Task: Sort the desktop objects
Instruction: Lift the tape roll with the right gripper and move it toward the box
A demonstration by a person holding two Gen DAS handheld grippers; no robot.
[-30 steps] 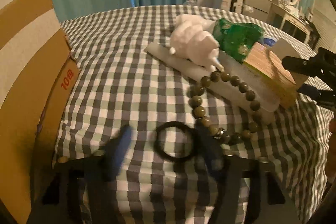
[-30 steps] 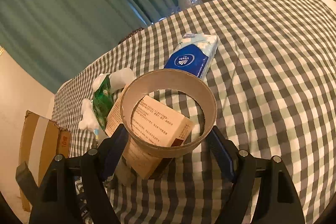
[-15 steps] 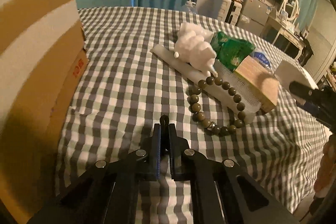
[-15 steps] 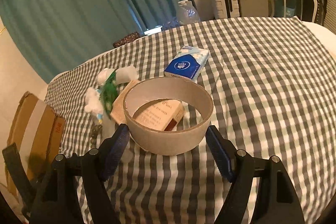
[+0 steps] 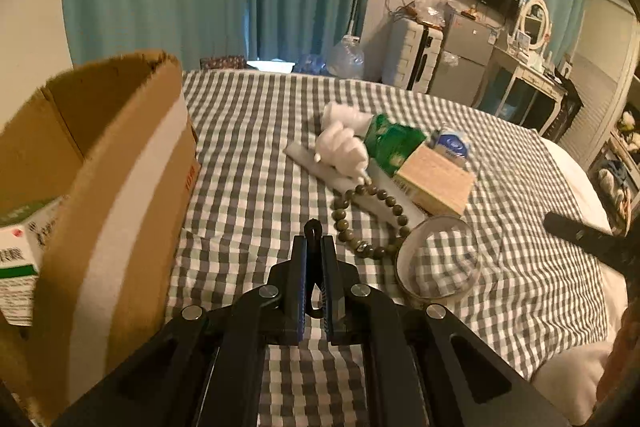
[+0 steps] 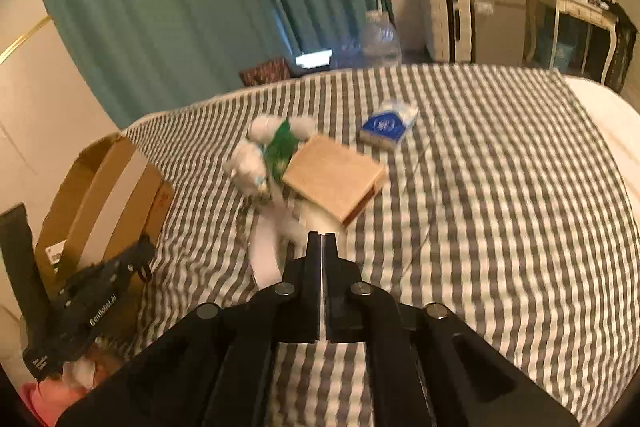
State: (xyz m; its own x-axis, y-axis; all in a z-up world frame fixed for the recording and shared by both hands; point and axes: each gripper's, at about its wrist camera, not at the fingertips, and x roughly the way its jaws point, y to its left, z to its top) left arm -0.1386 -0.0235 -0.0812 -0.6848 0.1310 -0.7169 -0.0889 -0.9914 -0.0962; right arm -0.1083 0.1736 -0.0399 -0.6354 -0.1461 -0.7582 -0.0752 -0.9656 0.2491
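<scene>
My left gripper [image 5: 314, 241] is shut on a black hair tie [image 5: 313, 227], held above the checked cloth beside the open cardboard box [image 5: 120, 187]. My right gripper [image 6: 321, 239] is shut with nothing between its fingers, raised over the table. The tape roll [image 5: 438, 259] lies on the cloth next to the green bead bracelet [image 5: 372, 219]. Behind them lie a tan box [image 5: 436, 179], a green packet [image 5: 394, 143], a white plush [image 5: 342, 147] and a blue tissue pack [image 5: 452, 143]. The left gripper also shows in the right wrist view [image 6: 140, 263].
The cardboard box [image 6: 104, 195] stands at the table's left edge with a medicine carton [image 5: 20, 247] inside. The tan box [image 6: 334, 179], the plush [image 6: 250, 163] and the tissue pack [image 6: 386, 125] sit mid-table. Curtains and furniture stand behind.
My left gripper shut on the hair tie and lifted it toward the box. My right gripper let go of the tape roll, shut empty and pulled back and up.
</scene>
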